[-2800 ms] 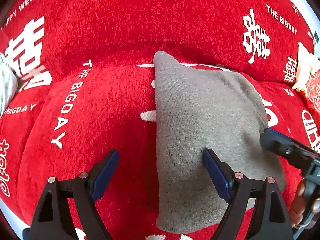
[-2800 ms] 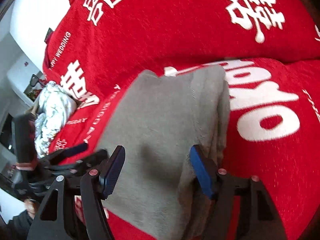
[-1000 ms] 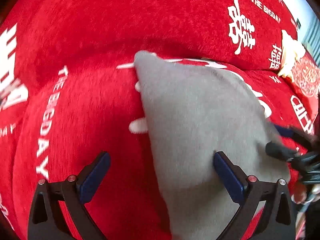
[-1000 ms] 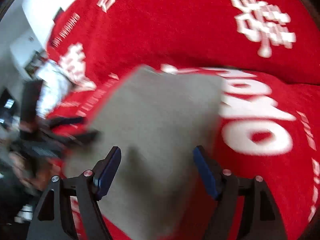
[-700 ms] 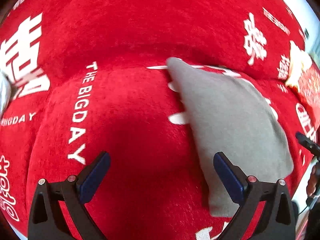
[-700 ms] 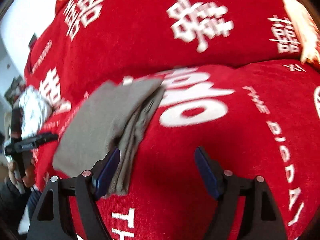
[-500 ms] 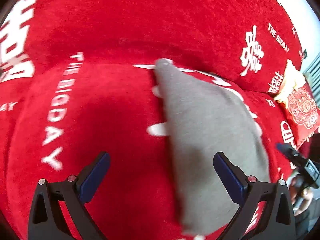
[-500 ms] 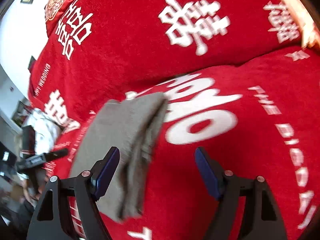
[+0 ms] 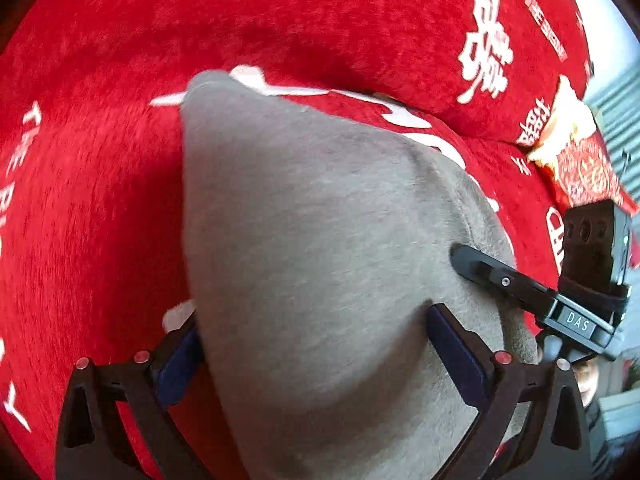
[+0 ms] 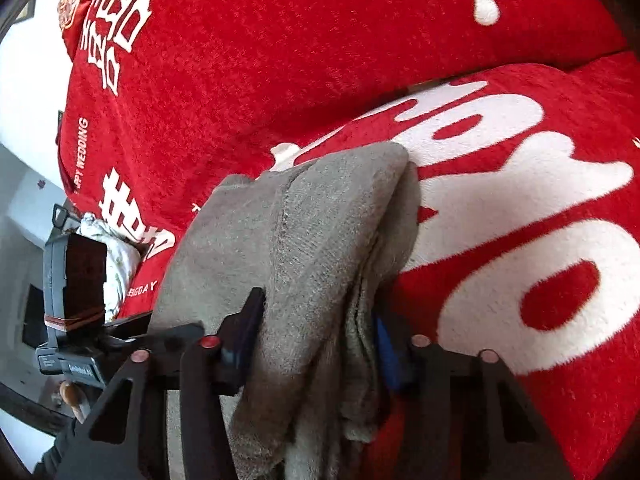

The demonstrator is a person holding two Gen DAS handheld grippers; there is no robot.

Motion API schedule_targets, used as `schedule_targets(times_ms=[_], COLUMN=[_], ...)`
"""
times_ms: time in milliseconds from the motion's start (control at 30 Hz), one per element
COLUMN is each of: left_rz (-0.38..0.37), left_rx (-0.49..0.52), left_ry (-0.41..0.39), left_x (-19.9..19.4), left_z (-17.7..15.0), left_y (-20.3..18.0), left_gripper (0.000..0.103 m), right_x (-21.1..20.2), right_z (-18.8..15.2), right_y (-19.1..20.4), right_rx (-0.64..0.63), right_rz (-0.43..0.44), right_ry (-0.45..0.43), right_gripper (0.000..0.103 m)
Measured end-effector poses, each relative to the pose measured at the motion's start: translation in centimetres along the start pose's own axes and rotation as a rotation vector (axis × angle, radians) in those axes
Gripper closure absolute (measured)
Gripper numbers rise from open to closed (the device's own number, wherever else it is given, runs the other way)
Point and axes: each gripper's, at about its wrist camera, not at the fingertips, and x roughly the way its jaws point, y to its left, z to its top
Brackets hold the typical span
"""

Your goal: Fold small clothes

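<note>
Both grippers have swung back onto the cloth since half a second ago, when the left one straddled mostly bare sofa and the right one hung over the lettering. From the left wrist, the folded grey knitted garment [image 9: 320,248] lies on the red plush sofa cover with white lettering [image 9: 88,200], its near end bulging up between the blue-padded fingers [image 9: 456,348] of the left gripper [image 9: 316,348]; those jaws stand wide and are narrowing, one pad at each long edge, seemingly placed to gather the whole width. Whether the pads already press is hard to say. At the right edge of this view the other tool's black finger lies across the cloth's far side. From the right wrist, the right gripper [image 10: 316,332] is closing on the garment's stacked open edges [image 10: 360,320], layers bunched between its pads, probably so they stay together for the next fold. A crumpled pale cloth [image 10: 116,256] sits well apart on the cover [image 10: 280,60].
</note>
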Motion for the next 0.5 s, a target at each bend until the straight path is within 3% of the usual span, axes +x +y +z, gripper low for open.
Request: schedule_targets(times_ms=[200, 400, 500], left_rz=[0.006, -0.009, 0.013], left_rx=[0.026, 0.013, 0.015], left_ry=[-0.05, -0.059, -0.071], left_x=[-0.66, -0.81, -0.94], left_z=[-0.02, -0.25, -0.25], left_y=[-0.72, -0.05, -0.4], left_gripper=[0.019, 0.019, 0.026], right_x=[-0.12, -0.4, -0.27], right_z=[-0.29, -0.99, -0.76], right_y=[-0.13, 0.21, 0.68], right_rx=[0.021, 0.005, -0.002], right_rz=[0.012, -0.001, -0.011], right_ry=[-0.009, -0.013, 0.002], right_gripper=[0.055, 0.047, 0.055])
